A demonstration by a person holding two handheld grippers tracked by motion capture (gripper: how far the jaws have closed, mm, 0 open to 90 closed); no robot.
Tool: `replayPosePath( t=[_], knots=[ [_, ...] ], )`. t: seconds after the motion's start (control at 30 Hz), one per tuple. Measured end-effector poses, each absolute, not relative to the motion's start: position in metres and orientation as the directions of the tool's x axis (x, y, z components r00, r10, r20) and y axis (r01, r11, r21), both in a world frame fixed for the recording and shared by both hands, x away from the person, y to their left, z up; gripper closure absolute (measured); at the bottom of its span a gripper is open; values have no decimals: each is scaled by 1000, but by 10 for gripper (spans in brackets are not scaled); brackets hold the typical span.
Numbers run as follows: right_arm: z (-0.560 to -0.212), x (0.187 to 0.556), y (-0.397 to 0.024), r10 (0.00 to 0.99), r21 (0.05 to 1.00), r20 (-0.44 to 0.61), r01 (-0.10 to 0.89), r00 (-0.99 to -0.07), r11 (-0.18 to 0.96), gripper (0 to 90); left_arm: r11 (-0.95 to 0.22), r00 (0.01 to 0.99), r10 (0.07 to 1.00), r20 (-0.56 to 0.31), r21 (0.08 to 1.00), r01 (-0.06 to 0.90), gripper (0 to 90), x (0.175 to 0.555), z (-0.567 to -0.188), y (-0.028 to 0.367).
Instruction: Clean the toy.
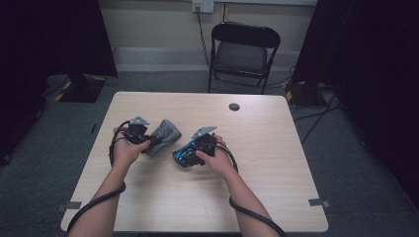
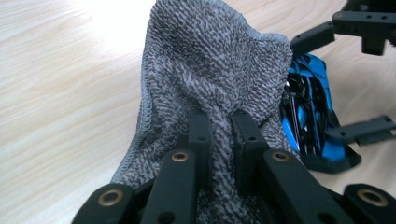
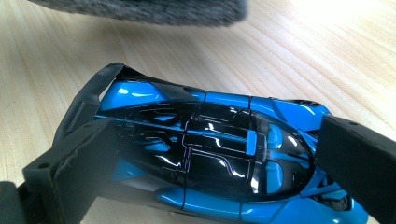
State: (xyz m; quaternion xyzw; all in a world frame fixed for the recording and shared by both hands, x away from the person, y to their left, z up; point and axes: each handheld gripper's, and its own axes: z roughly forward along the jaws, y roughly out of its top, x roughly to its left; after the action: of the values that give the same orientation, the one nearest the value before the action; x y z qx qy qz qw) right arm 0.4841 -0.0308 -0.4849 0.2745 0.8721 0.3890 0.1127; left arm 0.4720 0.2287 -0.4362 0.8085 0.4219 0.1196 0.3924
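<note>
The person's forearms are entering at the bottom of the high view, the left gripper (image 1: 148,140) clamping a grey cloth (image 1: 164,137) at centre, the right gripper (image 1: 190,154) gripping the blue toy car (image 1: 185,155), so wiping looks next.

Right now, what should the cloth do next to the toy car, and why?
Probably swing the grey cloth across onto the blue toy car. The left hand-held gripper pinches the cloth beside the car, apart from it, while the right hand-held gripper grips the car's two ends.
</note>
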Motion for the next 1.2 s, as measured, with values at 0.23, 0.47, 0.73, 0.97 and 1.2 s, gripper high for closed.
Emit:
replayPosePath(
  t=[0.23,0.47,0.73,0.97,1.2],
  knots=[
    [-485,484,-31,567,743,18,391,-823,543,0,-326,612,778,-141,742,586,803,487,-443,214],
    [-485,484,-31,566,741,17,391,-824,546,0,-338,618,776,-125,744,576,803,500,-448,196],
    [-485,484,-31,566,744,18,389,-824,543,0,-388,646,758,-93,731,561,800,511,-457,171],
    [-485,484,-31,568,743,18,391,-823,543,0,-382,639,764,-87,737,558,792,520,-469,154],
    [-485,484,-31,568,744,19,391,-823,541,0,-398,640,765,-77,724,564,784,523,-483,141]
  ],
)
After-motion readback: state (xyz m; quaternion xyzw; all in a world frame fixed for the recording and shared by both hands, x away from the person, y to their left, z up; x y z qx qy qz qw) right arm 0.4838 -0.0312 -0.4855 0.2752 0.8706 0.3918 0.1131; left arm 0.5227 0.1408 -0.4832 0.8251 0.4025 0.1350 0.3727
